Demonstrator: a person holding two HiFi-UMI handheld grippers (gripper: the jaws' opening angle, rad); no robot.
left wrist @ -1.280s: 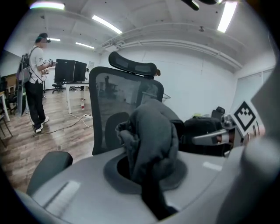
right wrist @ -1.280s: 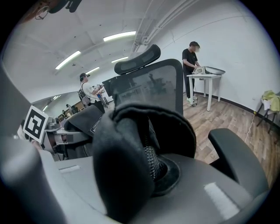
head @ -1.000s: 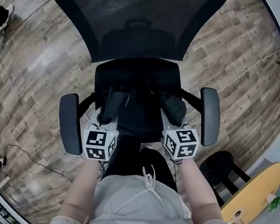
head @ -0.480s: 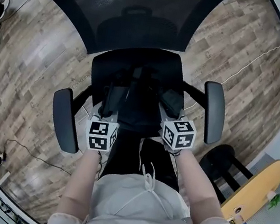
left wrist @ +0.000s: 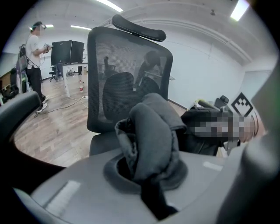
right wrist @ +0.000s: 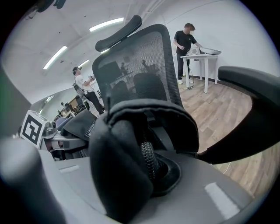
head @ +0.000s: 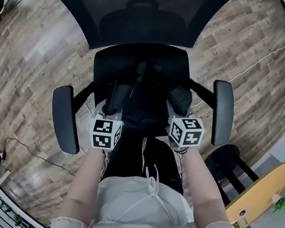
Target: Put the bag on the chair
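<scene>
A black bag (head: pixel 144 108) hangs over the seat (head: pixel 107 63) of a black office chair with a mesh back (head: pixel 123 3). My left gripper (head: pixel 115 100) is shut on a fold of the bag's dark fabric (left wrist: pixel 151 140) at its left side. My right gripper (head: pixel 180 99) is shut on the bag's right side, where a zipper (right wrist: pixel 148 157) runs between folds of the bag (right wrist: pixel 127 175). The chair's mesh back (left wrist: pixel 127 78) stands just beyond the bag in the left gripper view. Whether the bag's underside touches the seat is hidden.
The chair's armrests (head: pixel 66 119) (head: pixel 220 119) flank both grippers. A black stool (head: pixel 226 166) and a yellow board (head: pixel 259 194) stand at the right. A cable (head: pixel 261 60) crosses the wooden floor. People stand far off by a desk (right wrist: pixel 199 54).
Both grippers have moved a little forward over the seat with the bag between them. Both grips look the same.
</scene>
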